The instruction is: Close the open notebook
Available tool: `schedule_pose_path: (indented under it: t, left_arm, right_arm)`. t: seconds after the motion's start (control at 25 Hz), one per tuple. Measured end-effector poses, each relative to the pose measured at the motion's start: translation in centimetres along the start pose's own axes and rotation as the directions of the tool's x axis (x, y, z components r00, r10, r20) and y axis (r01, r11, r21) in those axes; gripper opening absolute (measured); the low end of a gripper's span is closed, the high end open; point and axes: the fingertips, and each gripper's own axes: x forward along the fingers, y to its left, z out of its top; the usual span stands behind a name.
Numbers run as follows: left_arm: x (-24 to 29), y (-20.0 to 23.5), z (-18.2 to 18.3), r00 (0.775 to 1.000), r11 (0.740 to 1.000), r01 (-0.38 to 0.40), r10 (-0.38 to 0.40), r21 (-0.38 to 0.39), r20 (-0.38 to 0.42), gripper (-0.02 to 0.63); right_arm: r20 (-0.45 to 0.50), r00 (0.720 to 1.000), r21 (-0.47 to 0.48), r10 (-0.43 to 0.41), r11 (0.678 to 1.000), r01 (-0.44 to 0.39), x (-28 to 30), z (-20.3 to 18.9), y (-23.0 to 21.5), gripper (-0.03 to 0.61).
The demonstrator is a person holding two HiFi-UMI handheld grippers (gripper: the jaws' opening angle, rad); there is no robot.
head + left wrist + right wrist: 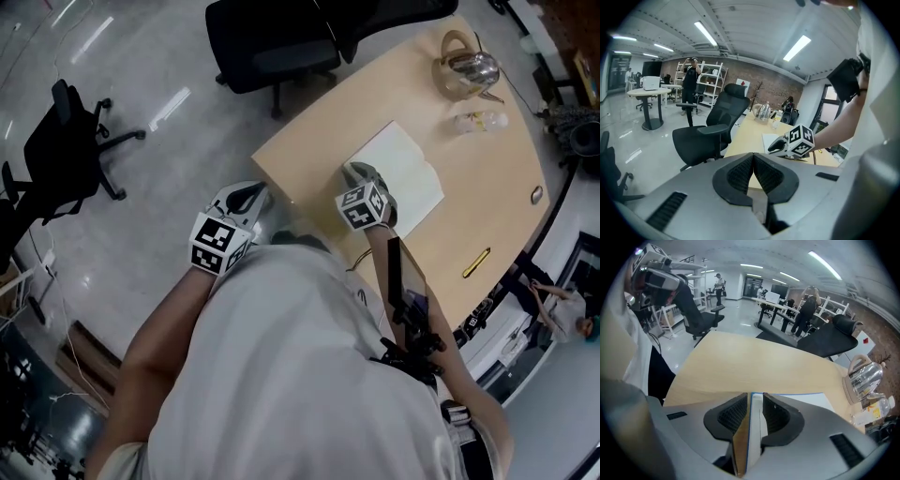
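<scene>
Open notebook (405, 175) is lying on the pale wood-grain table (328, 112), roughly mid-table and close to the edge nearest the person. Plain white pages, and the spread looks flat from the head view. There's a thin blue line along its edge.

The right gripper (356, 174) is over that same near side of the table. It's clamped down on the notebook's edge. In the right gripper view the two black ribbed pads (733, 416) are squeezed onto a slim stack of white pages with that blue edge running up between them. There's also a tan sliver on the left of the stack. Can't tell if that's cover or just table showing through.

The left gripper (253, 194) is off the table, hanging just past its near-left corner over the glossy grey floor. In its own view the jaws are pressed together with nothing in them, and the ribbed pads meet in a V.

At the far end of the table there's a rounded glass kettle (466, 70) with a shiny metal lid. A clear plastic bottle (478, 120) lies on its side next to it. A slim yellow pen-shaped thing (476, 262) is near the table's right edge. A black mesh office chair (272, 37) is parked at the table's far-left side.
</scene>
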Motion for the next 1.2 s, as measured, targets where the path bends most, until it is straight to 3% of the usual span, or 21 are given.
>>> schedule_pose_path:
  t: [0.2,0.48,0.64,1.2]
  left_arm:
    - [-0.7,0.8,-0.2,1.0,0.999,-0.025,0.025,-0.022,0.007,0.008]
    - [-0.8,1.4,-0.3,1.0,0.999,-0.019,0.019,-0.025,0.003,0.008]
    - [-0.6,1.3,0.1,1.0,1.0,-0.006,0.006,-0.013,0.006,0.008]
    - [-0.1,0.5,0.4,0.999,0.998,0.05,-0.049,0.037,-0.01,0.008]
  right_arm:
    - [-0.049,0.999,-0.028,-0.005,1.0,0.004,0.7,-0.3,-0.3,0.081]
    - [-0.015,0.998,0.152,0.069,0.986,-0.066,0.8,-0.4,-0.6,0.066]
    - [0.01,0.996,0.189,0.09,0.978,-0.09,0.6,-0.4,-0.6,0.04]
    - [0.166,0.986,0.353,0.016,0.933,-0.075,-2.4,0.6,-1.7,0.02]
